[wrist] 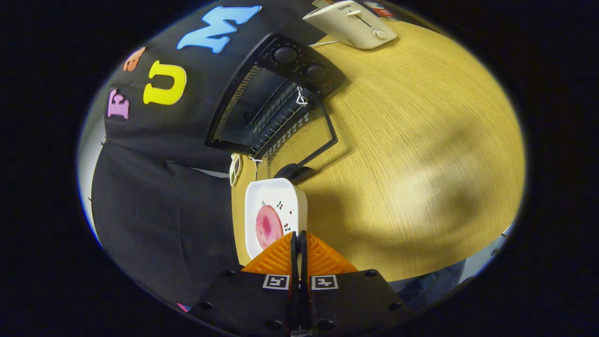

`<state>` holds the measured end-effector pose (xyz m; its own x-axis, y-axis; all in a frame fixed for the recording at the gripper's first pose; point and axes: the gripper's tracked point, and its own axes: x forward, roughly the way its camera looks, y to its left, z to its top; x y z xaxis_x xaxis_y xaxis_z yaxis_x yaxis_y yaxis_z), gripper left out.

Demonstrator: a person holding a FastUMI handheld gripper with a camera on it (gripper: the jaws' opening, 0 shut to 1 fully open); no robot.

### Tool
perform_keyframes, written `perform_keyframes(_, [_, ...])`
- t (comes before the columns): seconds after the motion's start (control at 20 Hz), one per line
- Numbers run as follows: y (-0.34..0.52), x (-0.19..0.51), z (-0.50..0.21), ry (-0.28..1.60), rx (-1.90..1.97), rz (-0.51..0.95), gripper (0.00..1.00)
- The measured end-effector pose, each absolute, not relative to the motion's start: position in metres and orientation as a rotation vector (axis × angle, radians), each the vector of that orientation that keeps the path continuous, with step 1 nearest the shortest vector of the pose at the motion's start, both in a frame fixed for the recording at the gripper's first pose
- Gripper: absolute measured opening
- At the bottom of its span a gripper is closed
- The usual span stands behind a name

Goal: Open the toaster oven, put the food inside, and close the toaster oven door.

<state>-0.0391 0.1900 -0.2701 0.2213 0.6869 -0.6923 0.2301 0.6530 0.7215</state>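
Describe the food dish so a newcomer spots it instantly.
On the light wooden table, the black toaster oven stands with its door down. Nearer, the gripper holds the white rectangular dish by its rim. It carries a round pink slice.

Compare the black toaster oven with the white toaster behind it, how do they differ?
The toaster oven is black and wide, with its glass door dropped open onto the table; the toaster is white, smaller, with a side lever. The toaster oven has two round knobs; the toaster shows one. The toaster oven stands nearer the dish gripped by the hand-held gripper. Both sit on the table.
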Motion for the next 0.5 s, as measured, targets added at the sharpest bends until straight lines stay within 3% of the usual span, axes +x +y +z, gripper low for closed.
perform_keyframes(0.5, [0.242, -0.014, -0.258, 1.142, 1.037, 0.134, 0.03])
